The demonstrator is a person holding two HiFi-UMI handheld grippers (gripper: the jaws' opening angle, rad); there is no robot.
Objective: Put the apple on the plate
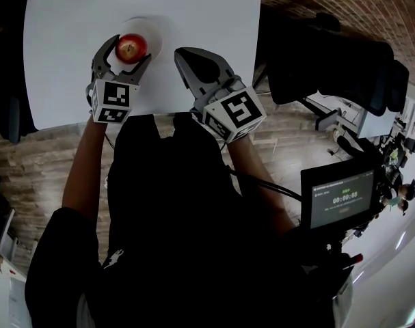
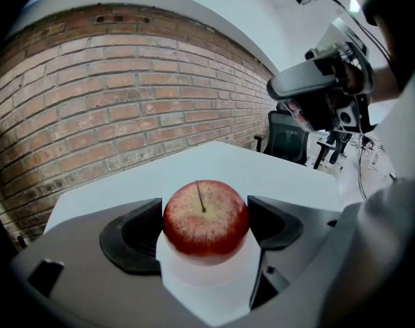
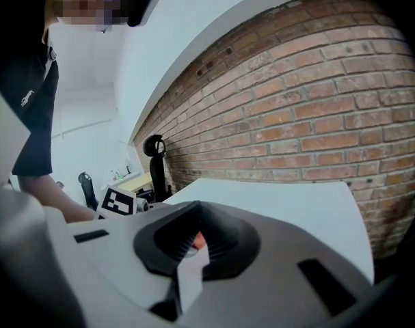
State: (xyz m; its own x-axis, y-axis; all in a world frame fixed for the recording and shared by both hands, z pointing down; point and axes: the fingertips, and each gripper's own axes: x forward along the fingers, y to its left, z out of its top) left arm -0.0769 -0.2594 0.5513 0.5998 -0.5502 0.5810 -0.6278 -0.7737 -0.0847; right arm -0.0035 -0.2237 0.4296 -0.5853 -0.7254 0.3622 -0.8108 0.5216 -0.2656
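A red apple (image 1: 131,46) (image 2: 206,217) sits on a small white plate (image 1: 156,29) (image 2: 207,279) on the white table (image 1: 207,12). My left gripper (image 1: 132,49) (image 2: 206,229) reaches over the near side of the plate, and its two dark pads press on the apple's left and right sides. To the right of the plate, my right gripper (image 1: 188,55) (image 3: 193,243) hovers over the bare table with its jaws together and nothing held. In the right gripper view, a red sliver of the apple (image 3: 199,240) shows through the slit between the jaws.
The table's near edge runs just under both grippers. A black office chair (image 1: 330,60) (image 2: 287,135) stands off the table's right side. A small screen with a timer (image 1: 342,198) hangs at the lower right. A brick wall (image 2: 91,101) rises behind the table.
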